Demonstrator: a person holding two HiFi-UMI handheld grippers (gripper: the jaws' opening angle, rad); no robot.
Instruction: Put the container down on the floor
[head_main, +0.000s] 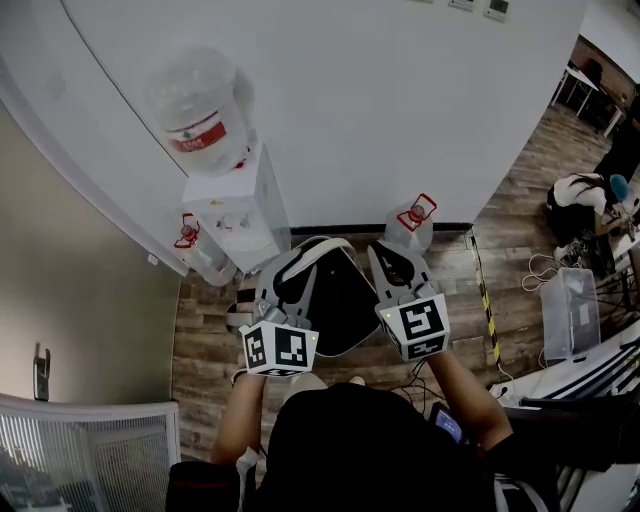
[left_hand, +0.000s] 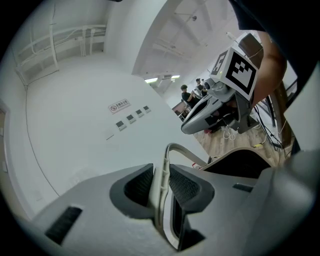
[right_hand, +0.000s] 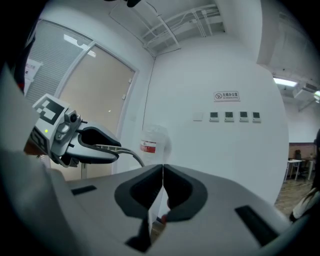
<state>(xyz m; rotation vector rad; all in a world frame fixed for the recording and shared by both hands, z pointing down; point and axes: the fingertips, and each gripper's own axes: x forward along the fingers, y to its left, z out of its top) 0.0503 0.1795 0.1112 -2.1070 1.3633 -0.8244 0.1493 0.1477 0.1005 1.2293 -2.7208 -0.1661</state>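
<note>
Because the container (head_main: 322, 241) is wide and shallow-rimmed, it is carried from two sides at once: the left gripper (head_main: 290, 280) is clenched on the pale rim at its near left edge, and the left gripper view shows that thin lip (left_hand: 176, 148) pinched between the dark pads (left_hand: 186, 187). The right gripper (head_main: 396, 264) bites the opposite edge, its jaws drawn almost together on a thin pale strip of the same rim in the right gripper view (right_hand: 162, 187). Held so, the black-lined container hangs roughly level in front of the person's body, and it appears to be off the wooden floor (head_main: 205, 340), so the setting down looks not yet finished. Beyond it, against the white wall, stands a water dispenser (head_main: 245, 215) with a large bottle (head_main: 200, 110) on top. One spare bottle (head_main: 410, 224) sits just past the container's far right corner and another (head_main: 197, 252) beside the dispenser. These, more than anything, narrow the free patch of floor. A yellow-and-black strip (head_main: 484, 295) runs along the boards to the right, with cables (head_main: 420, 376) near the person's feet, and a clear plastic box (head_main: 568, 312) lies well apart.
</note>
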